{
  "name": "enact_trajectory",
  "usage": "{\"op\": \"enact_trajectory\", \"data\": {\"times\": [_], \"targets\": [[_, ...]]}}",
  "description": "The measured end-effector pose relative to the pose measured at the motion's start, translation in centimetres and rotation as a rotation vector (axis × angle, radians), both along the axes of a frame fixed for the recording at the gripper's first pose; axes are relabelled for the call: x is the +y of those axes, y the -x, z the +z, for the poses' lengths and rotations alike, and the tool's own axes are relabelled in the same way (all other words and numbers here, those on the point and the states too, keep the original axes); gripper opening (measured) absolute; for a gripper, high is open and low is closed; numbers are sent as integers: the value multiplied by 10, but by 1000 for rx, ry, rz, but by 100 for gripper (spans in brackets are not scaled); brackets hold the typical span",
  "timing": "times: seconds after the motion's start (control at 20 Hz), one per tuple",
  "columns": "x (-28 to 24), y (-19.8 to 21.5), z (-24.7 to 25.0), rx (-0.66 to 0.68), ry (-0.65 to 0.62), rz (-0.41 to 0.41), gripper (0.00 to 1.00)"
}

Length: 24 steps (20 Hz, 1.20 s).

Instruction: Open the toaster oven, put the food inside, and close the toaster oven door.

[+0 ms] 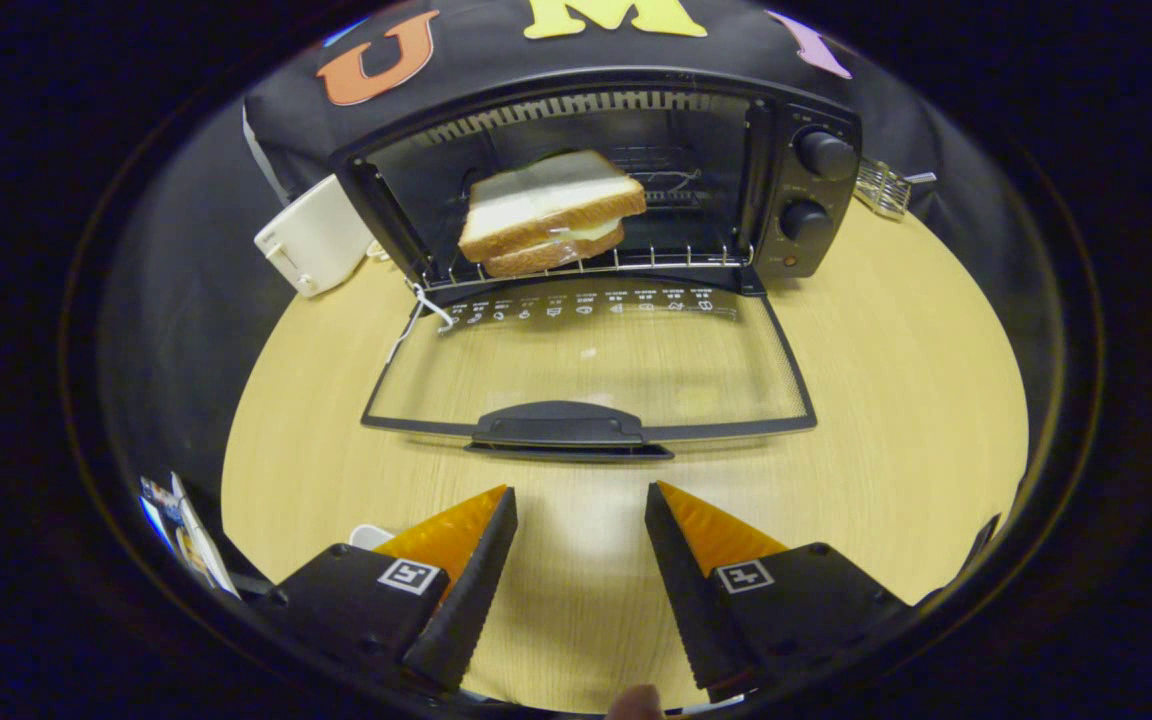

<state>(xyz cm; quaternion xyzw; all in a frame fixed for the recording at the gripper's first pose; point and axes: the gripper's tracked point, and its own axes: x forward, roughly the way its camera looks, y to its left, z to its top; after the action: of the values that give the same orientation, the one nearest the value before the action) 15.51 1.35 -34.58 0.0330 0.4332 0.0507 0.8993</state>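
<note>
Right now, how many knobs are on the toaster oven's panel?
2: upper knob and lower knob, stacked on the oven's right panel, well beyond the open claw.

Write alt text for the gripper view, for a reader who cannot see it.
A black toaster oven stands on a round wooden table with its glass door folded flat and a sandwich on the wire rack inside. The hand-held gripper is open and empty, just short of the door handle. A white toaster sits beside the oven.
</note>
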Motion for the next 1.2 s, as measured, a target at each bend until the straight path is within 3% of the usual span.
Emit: {"op": "enact_trajectory", "data": {"times": [0.5,1.2], "targets": [[-3,-9,0,-18,4,-43,85],[-1,-27,104,-269,-2,-64,88]]}}
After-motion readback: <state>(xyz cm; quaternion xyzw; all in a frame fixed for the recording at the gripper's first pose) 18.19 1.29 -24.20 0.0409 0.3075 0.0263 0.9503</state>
